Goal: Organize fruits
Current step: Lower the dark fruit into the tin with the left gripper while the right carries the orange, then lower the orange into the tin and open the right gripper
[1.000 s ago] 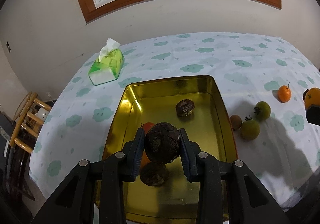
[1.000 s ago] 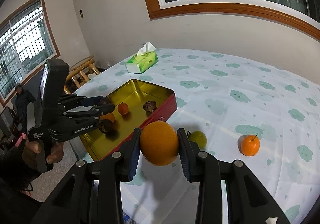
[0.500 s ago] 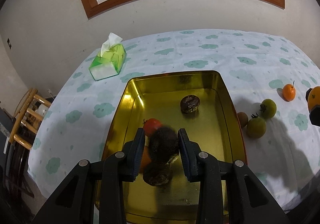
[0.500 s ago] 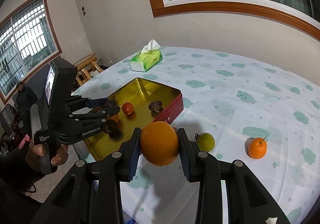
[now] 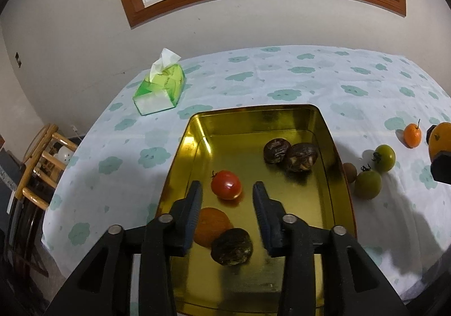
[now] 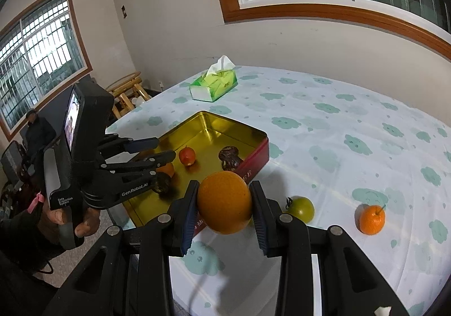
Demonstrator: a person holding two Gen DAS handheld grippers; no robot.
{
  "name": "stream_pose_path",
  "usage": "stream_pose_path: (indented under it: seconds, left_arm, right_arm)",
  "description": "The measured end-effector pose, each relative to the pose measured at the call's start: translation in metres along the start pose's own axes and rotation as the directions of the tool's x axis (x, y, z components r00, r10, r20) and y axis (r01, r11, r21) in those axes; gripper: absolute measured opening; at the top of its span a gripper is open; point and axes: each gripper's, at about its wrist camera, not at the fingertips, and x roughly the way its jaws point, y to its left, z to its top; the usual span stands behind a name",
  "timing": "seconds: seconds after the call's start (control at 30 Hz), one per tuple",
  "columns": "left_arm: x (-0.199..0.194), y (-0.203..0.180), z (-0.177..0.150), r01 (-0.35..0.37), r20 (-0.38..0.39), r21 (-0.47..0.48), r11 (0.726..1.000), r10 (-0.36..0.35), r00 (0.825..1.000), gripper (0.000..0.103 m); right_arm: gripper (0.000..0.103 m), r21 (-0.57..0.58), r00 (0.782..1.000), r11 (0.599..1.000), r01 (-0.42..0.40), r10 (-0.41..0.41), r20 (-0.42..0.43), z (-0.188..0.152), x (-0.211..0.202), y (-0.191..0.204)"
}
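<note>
The dark brown fruit that sat between the left hand-held gripper's (image 5: pixel 227 197) pads a second ago is gone from them; two dark brown fruits (image 5: pixel 290 154) now lie touching in the upper right of the gold tin (image 5: pixel 253 115), where only one lay before. The jaws are opening with nothing between them, poised above the tin floor in the lower centre of the left wrist view. Beyond the gap sits a red tomato (image 5: pixel 226 185); lower down, a third dark fruit (image 5: pixel 231 246) rests against an orange fruit (image 5: pixel 210 225) partly hidden by the left finger.

The right hand-held gripper (image 6: pixel 224 207) is clenched on a large orange (image 6: pixel 224 202), held above the table (image 6: pixel 324 124) at the tin's near red side. To its right on the cloth lie a green tomato (image 6: pixel 301 208) and a small stemmed orange (image 6: pixel 371 218). In the left wrist view, a second green tomato (image 5: pixel 367 184) and what may be a small brown fruit (image 5: pixel 349 172) sit just outside the tin's right wall. A green tissue box (image 6: pixel 214 84) stands well apart at the upper centre.
</note>
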Motion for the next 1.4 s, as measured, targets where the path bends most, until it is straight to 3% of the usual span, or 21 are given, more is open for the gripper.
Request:
stream_pose_path:
  seconds: [0.13,0.6,0.83,1.1,1.27,1.4]
  left_arm:
    - [-0.005,0.004,0.000,-0.024,0.022,-0.010,1.000,0.024,0.999,0.052]
    - [-0.010,0.027,-0.003,-0.069,0.039,-0.051,0.996,0.071,0.997,0.058]
    - [-0.010,0.036,-0.006,-0.100,0.048,-0.064,0.993,0.103,0.993,0.068]
    - [-0.007,0.042,-0.008,-0.134,0.043,-0.068,0.989,0.138,0.990,0.072]
    - [-0.005,0.050,-0.011,-0.127,0.028,-0.094,0.987,0.130,0.991,0.074]
    - [-0.005,0.053,-0.013,-0.148,0.028,-0.089,0.985,0.151,0.988,0.076]
  right_arm:
    - [0.033,-0.016,1.000,1.000,-0.012,0.012,-0.003,0.006,0.007,0.006]
    - [0.033,-0.050,0.994,0.994,-0.100,0.097,-0.054,0.025,0.060,0.028]
    - [0.033,-0.069,0.990,0.991,-0.116,0.110,-0.086,0.034,0.090,0.038]
    - [0.034,-0.075,0.986,0.990,-0.119,0.109,-0.129,0.041,0.124,0.047]
    - [0.035,-0.044,0.985,0.991,-0.125,0.118,-0.127,0.044,0.136,0.043]
    - [0.036,-0.006,0.988,0.990,-0.141,0.140,-0.071,0.048,0.128,0.036]
